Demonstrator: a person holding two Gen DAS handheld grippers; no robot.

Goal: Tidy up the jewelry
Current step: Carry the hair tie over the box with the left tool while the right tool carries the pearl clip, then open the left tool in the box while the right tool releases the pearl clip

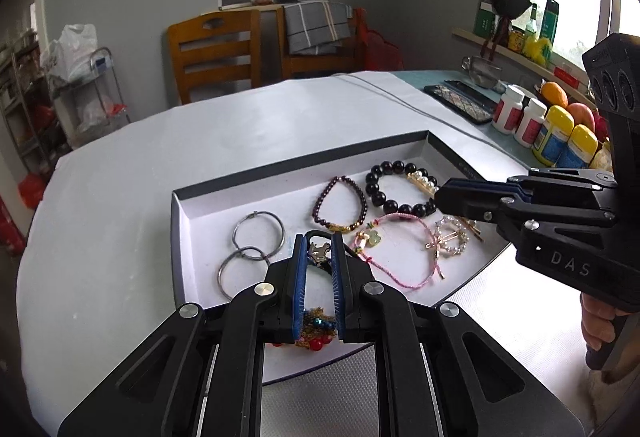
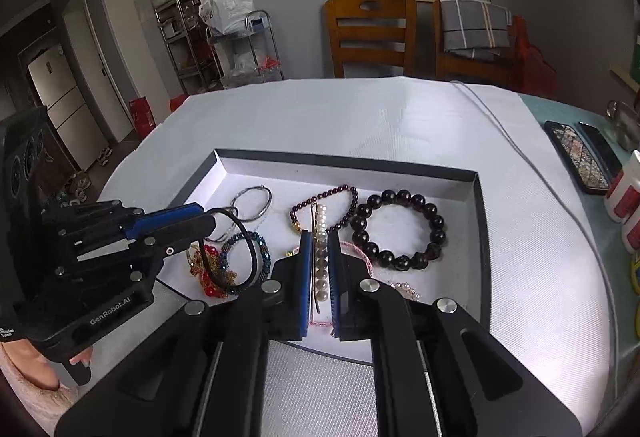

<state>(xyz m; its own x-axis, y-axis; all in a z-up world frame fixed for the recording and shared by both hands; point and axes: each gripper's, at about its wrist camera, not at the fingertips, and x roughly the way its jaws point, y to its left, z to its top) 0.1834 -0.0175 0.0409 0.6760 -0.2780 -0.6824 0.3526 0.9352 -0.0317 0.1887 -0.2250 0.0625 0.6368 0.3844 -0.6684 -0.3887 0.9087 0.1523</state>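
- Grey walls, two wooden chairs [image 1: 214, 53] and a window stand behind a round table [image 1: 200, 141] under a white cloth.
- On the cloth sits a shallow tray [image 2: 348, 162] with a dark rim and a white floor, holding the jewelry.
- Toward the tray's far left corner lie two joined metal rings [image 1: 252, 241].
- A thin dark-red bead bracelet [image 1: 340, 205] lies mid-tray, with a large black bead bracelet [image 2: 398, 229] beside it toward the far right corner.
- A pink cord bracelet [image 1: 400, 257] and a pearl hair clip [image 1: 452, 237] lie near the tray's right edge.
- A heap of red and blue beads [image 2: 224, 265] lies by the near left corner.
- The left gripper [image 1: 319, 257] is clamped on a black hair tie [image 2: 234, 249] with a small metal charm, held over the bead heap.
- The right gripper [image 2: 320, 269] is closed on a pearl bar clip [image 2: 321, 257], which runs lengthwise between its fingers above the tray's middle.
- Bottles [image 1: 560, 133], fruit and two phones [image 2: 580, 157] sit along the table's right edge.
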